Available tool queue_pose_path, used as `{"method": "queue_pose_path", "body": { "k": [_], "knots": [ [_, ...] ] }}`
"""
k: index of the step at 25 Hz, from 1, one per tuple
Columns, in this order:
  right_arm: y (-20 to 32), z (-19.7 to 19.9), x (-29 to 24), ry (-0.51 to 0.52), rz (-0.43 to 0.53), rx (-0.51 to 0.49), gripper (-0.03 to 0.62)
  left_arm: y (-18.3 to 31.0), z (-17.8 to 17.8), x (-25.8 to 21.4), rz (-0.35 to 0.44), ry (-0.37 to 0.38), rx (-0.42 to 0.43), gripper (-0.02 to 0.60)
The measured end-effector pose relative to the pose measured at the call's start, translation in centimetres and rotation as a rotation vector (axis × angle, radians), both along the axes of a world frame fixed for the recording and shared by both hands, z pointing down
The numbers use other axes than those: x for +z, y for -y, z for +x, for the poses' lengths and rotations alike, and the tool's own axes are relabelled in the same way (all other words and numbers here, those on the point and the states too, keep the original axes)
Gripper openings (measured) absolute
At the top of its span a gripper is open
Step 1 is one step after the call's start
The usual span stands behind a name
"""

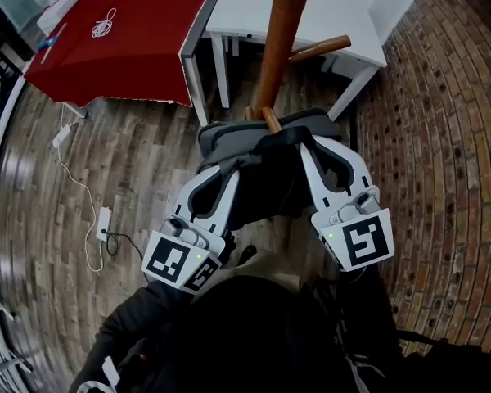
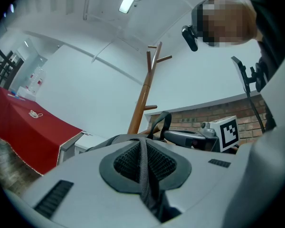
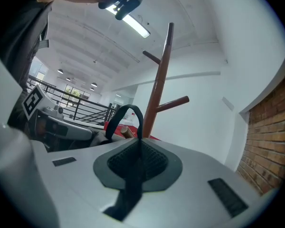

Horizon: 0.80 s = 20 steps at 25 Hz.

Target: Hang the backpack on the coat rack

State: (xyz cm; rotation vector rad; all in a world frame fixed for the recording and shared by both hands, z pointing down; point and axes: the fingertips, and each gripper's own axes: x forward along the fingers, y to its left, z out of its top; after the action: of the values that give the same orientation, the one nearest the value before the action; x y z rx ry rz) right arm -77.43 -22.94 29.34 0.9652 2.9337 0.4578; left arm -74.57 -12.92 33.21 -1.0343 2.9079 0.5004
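Note:
A dark grey backpack (image 1: 262, 166) hangs between my two grippers, right against the brown wooden coat rack (image 1: 277, 39). My left gripper (image 1: 219, 166) is shut on a grey shoulder strap (image 2: 142, 165). My right gripper (image 1: 313, 144) is shut on a black strap (image 3: 133, 184). The black top handle loop (image 3: 126, 118) arches upward, and a low peg's tip (image 1: 270, 119) shows through it. Whether the loop rests on that peg I cannot tell. A higher peg (image 1: 319, 49) sticks out to the right.
A table under a red cloth (image 1: 123, 39) stands at the back left, a white table (image 1: 311, 15) behind the rack. A brick wall (image 1: 442, 137) runs along the right. A white cable and power strip (image 1: 102, 223) lie on the wooden floor at left.

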Motion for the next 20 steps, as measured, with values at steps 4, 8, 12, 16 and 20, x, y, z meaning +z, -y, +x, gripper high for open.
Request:
{"method": "queue_pose_path", "body": {
  "k": [4,8,12,16,20],
  "knots": [
    [0.0,-1.0,1.2,-0.066,0.044,0.008,0.018,-0.2,-0.8,0.5,0.022,-0.049,-0.012,0.043],
    [0.2,-1.7,2.3,-0.106,0.037,0.018,0.018,0.1,-1.1,1.2,0.007,-0.061,-0.016,0.043],
    [-0.1,-2.2,3.4,-0.138,0.039,0.015,0.018,-0.2,-1.7,2.2,0.003,-0.074,-0.034,0.043],
    [-0.3,-2.6,4.8,-0.157,0.036,0.01,0.018,-0.3,-2.1,3.4,-0.01,-0.089,-0.047,0.043],
    [0.2,-2.6,6.5,-0.175,0.02,0.008,0.018,0.1,-2.0,5.1,-0.03,-0.104,-0.042,0.043]
  ]
}}
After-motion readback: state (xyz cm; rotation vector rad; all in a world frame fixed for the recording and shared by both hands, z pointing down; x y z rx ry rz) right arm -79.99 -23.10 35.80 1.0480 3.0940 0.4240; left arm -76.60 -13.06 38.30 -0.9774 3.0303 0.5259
